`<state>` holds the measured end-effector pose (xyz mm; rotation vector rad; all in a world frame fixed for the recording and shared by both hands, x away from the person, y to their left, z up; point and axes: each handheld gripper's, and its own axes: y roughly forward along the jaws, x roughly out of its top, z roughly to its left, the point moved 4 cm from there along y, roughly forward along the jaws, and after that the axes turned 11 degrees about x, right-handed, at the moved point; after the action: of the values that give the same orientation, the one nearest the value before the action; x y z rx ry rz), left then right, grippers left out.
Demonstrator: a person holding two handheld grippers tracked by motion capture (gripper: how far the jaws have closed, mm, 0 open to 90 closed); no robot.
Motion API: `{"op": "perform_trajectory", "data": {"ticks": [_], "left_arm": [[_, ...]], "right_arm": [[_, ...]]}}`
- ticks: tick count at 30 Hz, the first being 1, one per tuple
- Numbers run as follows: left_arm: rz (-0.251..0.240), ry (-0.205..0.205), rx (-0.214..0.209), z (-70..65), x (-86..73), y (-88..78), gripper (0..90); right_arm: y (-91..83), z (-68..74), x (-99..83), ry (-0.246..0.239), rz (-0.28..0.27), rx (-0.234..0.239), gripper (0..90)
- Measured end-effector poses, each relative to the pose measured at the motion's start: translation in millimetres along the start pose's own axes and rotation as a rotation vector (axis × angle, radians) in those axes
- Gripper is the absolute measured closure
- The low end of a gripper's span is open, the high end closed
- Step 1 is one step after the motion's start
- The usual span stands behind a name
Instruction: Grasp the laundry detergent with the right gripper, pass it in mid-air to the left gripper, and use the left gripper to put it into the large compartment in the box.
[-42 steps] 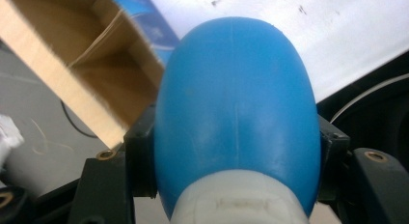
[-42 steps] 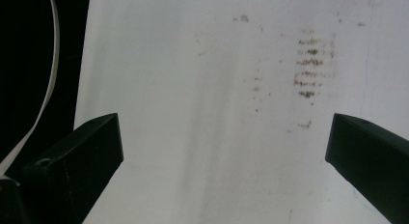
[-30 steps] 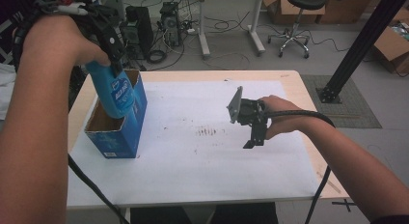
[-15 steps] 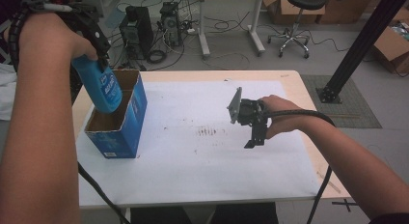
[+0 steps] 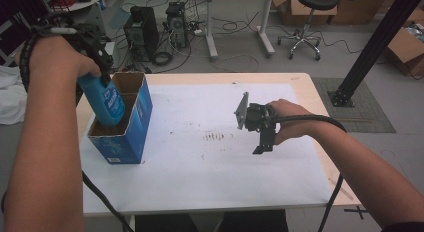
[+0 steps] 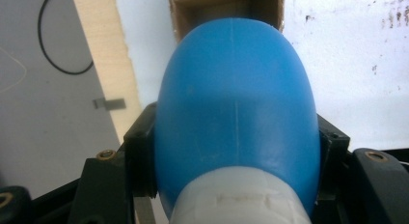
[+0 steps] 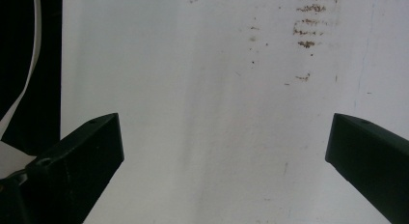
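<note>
A blue bottle with a white cap end hangs tilted, its lower end inside the open top of a blue cardboard box on the table's left side. My left gripper is shut on the bottle's upper part. In the left gripper view the bottle bulges between the black jaws, with the box's brown inside beyond it. My right gripper hangs over the middle right of the table, pointing down and open. In its own view the right gripper has only the white sheet between its jaws.
A white sheet covers the wooden table and carries brown smudges near its middle. Behind the table on the floor stand computer towers, cables and an office chair. A black post rises at right.
My left hand has brought the bottle down and slightly leftward, so its lower end has sunk into the box's opening. The right hand and gripper have stayed where they were.
</note>
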<state>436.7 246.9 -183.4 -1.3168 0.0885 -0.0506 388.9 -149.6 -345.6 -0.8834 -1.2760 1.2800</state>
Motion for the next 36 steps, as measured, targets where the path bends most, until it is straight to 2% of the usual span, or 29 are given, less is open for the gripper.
{"op": "perform_trajectory", "data": {"ticks": [12, 20, 24, 36], "left_arm": [[0.046, 0.017, -0.007, -17.9, 7.9, 53.7, 38.1], [0.046, 0.019, -0.01, -23.7, 11.8, 86.9, 38.1], [0.058, 0.025, -0.021, -25.8, 13.9, 97.5, 38.1], [0.065, 0.036, -0.015, -30.1, 16.6, 124.1, 38.1]], "right_arm": [[-0.6, 3.3, -2.3, 0.008, -0.004, -0.006, 0.0], [2.9, 2.6, -4.2, 0.013, -0.002, 0.001, 0.0], [3.5, 1.5, -4.1, 0.014, -0.002, 0.0, 0.0], [6.5, -0.4, -4.3, 0.018, -0.005, 0.004, 0.0]]}}
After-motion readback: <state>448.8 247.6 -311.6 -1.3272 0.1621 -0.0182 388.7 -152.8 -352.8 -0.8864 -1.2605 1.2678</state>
